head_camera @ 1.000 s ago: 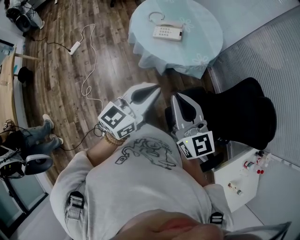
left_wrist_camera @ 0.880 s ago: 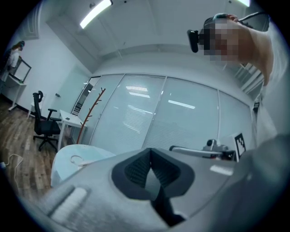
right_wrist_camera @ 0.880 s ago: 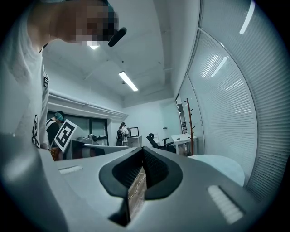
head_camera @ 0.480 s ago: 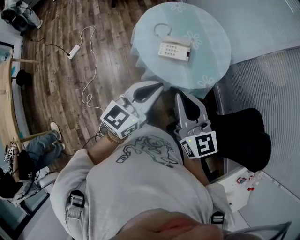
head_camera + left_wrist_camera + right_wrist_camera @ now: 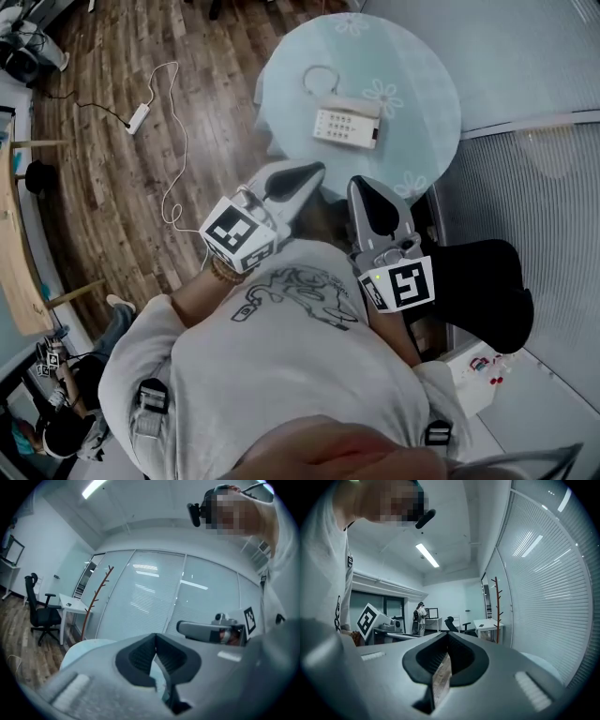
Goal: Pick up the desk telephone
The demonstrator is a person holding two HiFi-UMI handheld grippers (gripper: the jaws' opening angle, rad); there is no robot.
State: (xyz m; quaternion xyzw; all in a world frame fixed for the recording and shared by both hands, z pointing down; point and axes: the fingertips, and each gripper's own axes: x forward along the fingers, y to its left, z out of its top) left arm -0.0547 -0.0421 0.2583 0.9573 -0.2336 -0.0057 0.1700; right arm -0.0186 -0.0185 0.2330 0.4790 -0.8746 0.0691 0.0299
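Walking has brought the round surface draped in a pale blue-green, flower-printed cloth [image 5: 417, 89] fuller into the head view than a second ago. Its near edge now lies just ahead of both tongs, and the black padded office chair [image 5: 483, 281] has slid off to the lower right. Dark wood-plank flooring [image 5: 103, 202] spreads to the left. Near the middle of the cloth lies the boxy cream plastic desk telephone [image 5: 346, 123] with its grid of keys, and a thin grey cord [image 5: 319, 77] loops off its far corner. The left tongs [image 5: 315, 172] and right tongs [image 5: 364, 187], smooth grey shells with ribbed black pads, are clenched on nothing. They are held level before the chest, likely just carried along during the approach, with the telephone well apart from them.
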